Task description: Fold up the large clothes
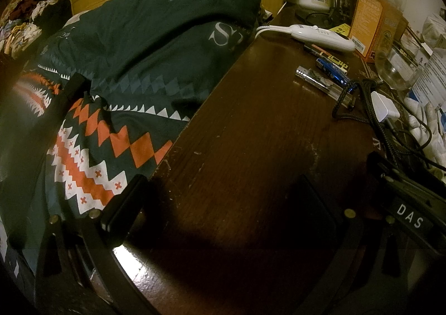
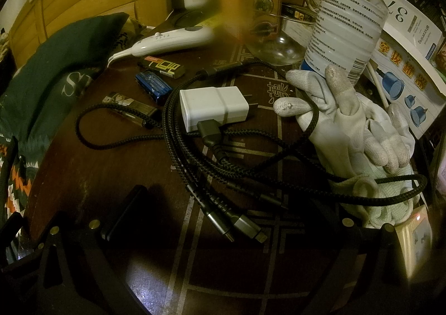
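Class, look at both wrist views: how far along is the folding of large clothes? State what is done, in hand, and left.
Done: nothing visibly; the dark patterned cloth lies rumpled beside the wooden table. In hand: nothing; the left gripper and right gripper are open over the table, the right facing the charger. Left: all the folding.

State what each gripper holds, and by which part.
Nothing: left gripper and right gripper hang open above the dark wooden table, fingers apart.

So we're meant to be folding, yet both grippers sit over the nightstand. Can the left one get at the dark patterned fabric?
Probably yes. The left gripper is open and empty over the table, and the patterned fabric lies uncovered just to its left.
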The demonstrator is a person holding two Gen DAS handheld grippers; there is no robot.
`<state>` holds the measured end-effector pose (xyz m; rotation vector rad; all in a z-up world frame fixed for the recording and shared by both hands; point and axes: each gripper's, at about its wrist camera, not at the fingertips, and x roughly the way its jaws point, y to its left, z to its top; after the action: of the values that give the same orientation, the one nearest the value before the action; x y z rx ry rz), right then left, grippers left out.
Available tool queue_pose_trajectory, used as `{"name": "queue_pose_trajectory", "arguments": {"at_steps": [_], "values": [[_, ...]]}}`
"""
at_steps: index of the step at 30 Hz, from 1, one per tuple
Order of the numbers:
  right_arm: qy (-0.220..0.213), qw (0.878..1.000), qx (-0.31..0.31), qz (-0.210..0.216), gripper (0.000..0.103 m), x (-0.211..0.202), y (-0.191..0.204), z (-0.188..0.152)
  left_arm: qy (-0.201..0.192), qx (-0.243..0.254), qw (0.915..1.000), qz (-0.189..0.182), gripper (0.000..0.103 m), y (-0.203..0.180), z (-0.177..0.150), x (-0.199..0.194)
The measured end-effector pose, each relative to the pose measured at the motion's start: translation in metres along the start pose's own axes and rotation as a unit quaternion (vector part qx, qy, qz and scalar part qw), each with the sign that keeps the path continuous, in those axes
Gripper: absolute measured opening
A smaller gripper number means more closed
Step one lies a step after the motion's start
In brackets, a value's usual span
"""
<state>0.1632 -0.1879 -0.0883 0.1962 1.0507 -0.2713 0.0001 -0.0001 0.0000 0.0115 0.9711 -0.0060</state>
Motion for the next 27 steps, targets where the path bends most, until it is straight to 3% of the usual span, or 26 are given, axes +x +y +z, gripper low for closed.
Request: {"name": "queue_pose_trajectory", "arguments": {"at_steps": [20,24,27], "values": [[0.0,1.0,0.007,-0.005,0.103,0.0,0.001,0.001,0.0,0.003,1.0,-0.002,0.103,0.0,0.0,0.0],[0.033,0.999,-0.003,0.026,0.103,0.002,0.0,0.004,0.029,0.077,0.9946,-0.063,0.103,0.007,-0.007,-0.008],[0.032,0.996,0.008,0.077,0.103,-0.013,-0.006,-0.002,0.044,0.054,0.9918,-0.107,0.103,0.04,-0.022,-0.033]]}}
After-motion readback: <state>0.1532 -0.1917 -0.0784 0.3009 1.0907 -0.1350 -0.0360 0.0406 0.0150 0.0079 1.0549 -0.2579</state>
